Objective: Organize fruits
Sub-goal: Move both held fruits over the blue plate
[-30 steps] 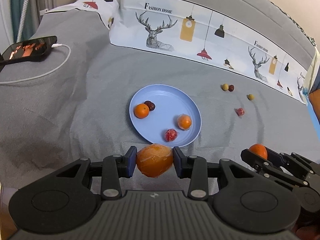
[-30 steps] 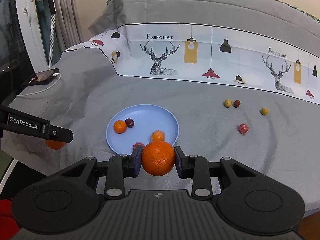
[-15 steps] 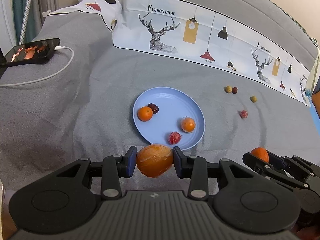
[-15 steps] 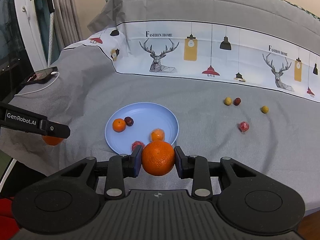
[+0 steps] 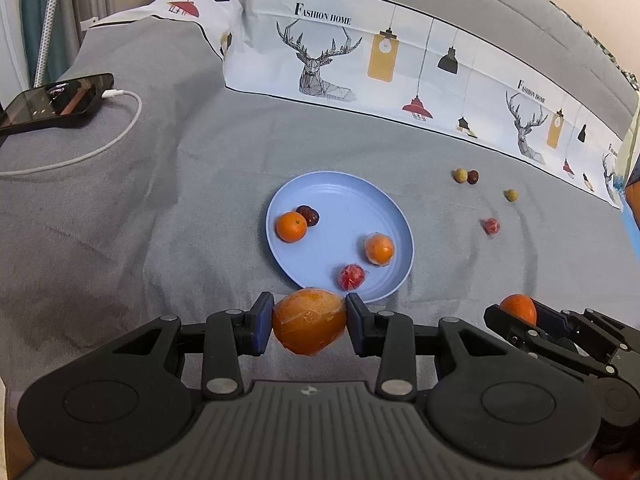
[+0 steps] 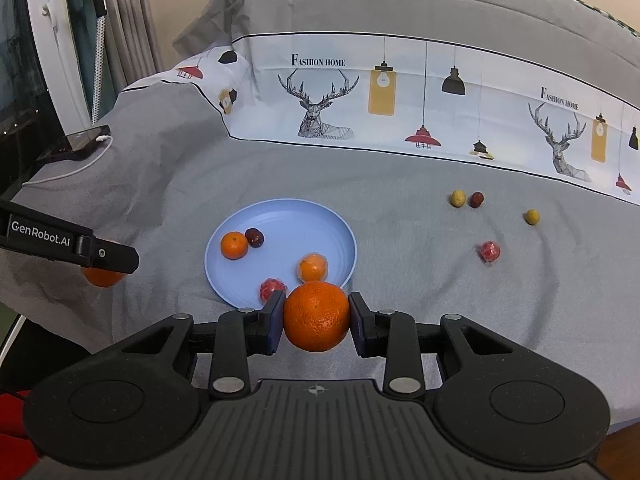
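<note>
My left gripper [image 5: 309, 322] is shut on a plastic-wrapped orange [image 5: 309, 320], held just short of the near rim of the blue plate [image 5: 348, 204]. My right gripper [image 6: 316, 316] is shut on a bare orange [image 6: 316, 315], also near the plate's [image 6: 288, 212] front rim. The plate holds a small orange [image 5: 291, 227], a dark date [image 5: 309, 215], a wrapped orange [image 5: 379, 249] and a red wrapped fruit [image 5: 352, 277]. Loose on the grey cloth to the right lie a yellow fruit [image 6: 457, 197], a dark fruit [image 6: 476, 199], another yellow fruit [image 6: 532, 216] and a red wrapped fruit [image 6: 490, 251].
A phone [image 5: 56, 100] on a white charging cable [image 5: 100, 148] lies at the far left of the bed. A printed deer-pattern sheet [image 5: 400, 64] runs along the back. The right gripper shows at the lower right of the left wrist view [image 5: 516, 312].
Both grippers have drawn slightly back and up from the plate, each still holding its orange. Nothing on the plate or cloth has moved.
</note>
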### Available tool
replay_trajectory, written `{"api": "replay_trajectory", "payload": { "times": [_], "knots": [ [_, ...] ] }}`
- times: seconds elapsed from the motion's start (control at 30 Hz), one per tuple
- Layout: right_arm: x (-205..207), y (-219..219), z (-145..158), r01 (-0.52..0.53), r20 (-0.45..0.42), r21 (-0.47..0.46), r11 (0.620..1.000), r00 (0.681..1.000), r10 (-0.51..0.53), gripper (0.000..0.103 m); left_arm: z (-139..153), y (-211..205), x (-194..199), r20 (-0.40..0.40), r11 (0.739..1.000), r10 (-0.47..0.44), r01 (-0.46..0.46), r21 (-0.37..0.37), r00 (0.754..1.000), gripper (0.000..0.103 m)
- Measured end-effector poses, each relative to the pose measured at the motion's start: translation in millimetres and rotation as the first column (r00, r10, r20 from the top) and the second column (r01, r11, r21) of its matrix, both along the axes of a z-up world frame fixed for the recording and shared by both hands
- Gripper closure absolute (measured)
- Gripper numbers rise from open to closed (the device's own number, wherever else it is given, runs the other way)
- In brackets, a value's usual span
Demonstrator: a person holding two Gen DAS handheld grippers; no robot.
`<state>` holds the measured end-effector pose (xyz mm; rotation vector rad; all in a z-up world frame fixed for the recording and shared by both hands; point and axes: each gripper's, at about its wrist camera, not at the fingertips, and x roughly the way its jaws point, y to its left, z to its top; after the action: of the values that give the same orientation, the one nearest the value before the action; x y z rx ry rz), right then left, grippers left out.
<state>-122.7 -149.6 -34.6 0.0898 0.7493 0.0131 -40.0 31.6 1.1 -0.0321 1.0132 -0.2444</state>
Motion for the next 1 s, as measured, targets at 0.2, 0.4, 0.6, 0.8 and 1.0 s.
{"api": "replay_trajectory", "payload": {
  "times": [0.2,0.4,0.6,0.8,1.0],
  "knots": [
    [11.1,0.6,-5.4,-0.006,-0.014,-0.009,1.0,1.0,0.005,0.068,-3.9,-0.9,16.3,-0.003,1.0,-0.001,0.001,0.009,1.0,0.06],
    [31.2,1.4,-10.9,-0.009,-0.032,0.0,1.0,0.999,0.009,0.068,-5.8,-3.3,42.4,-0.004,1.0,0.003,-0.003,0.007,1.0,0.06],
    [56.1,3.7,-19.5,-0.016,-0.047,0.013,1.0,0.999,0.016,0.068,-13.3,-7.2,68.4,-0.005,1.0,-0.002,0.002,0.028,1.0,0.06],
    [90.1,8.3,-42.5,-0.046,-0.088,-0.009,0.999,0.995,0.045,0.068,-39.3,-21.7,104.2,-0.047,0.997,-0.036,0.039,0.061,0.998,0.06],
    [126.4,9.5,-63.3,-0.086,-0.109,-0.023,0.996,0.991,0.083,0.067,-68.2,-39.6,142.3,-0.08,0.992,-0.067,0.075,0.101,0.995,0.061]
  ]
}}
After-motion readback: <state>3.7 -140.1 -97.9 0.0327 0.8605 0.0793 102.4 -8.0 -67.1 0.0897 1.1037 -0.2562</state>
